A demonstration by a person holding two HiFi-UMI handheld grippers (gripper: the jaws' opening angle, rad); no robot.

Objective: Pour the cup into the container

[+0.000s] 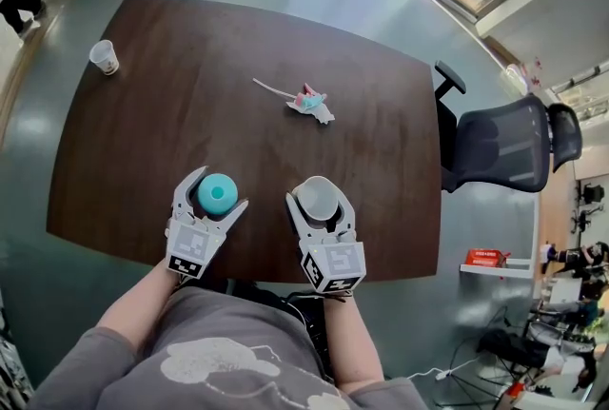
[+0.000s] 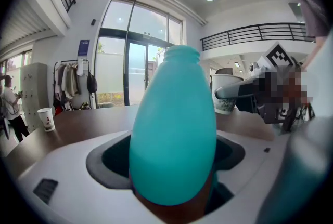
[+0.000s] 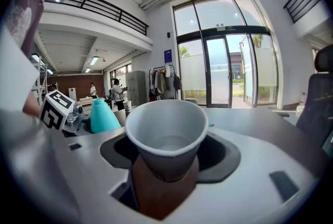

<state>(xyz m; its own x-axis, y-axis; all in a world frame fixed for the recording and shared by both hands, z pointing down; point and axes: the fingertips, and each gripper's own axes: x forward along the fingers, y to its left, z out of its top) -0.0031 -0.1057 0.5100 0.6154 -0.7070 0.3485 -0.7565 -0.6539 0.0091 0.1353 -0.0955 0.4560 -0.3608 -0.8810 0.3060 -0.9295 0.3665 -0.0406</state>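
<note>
A teal bottle-shaped container (image 1: pixel 217 194) stands upright between the jaws of my left gripper (image 1: pixel 211 197), which is shut on it; in the left gripper view the container (image 2: pixel 173 129) fills the middle. My right gripper (image 1: pixel 319 199) is shut on a white paper cup (image 1: pixel 318 198), held upright near the table's front edge. In the right gripper view the cup (image 3: pixel 166 137) shows an empty inside, and the teal container (image 3: pixel 102 115) stands to its left. From the left gripper view the cup (image 2: pixel 227 94) and the right gripper appear at the right.
The dark wooden table (image 1: pixel 190 104) carries a second paper cup (image 1: pixel 104 57) at its far left corner and a crumpled wrapper with a stick (image 1: pixel 308 102) near the middle. A black office chair (image 1: pixel 504 146) stands at the table's right side.
</note>
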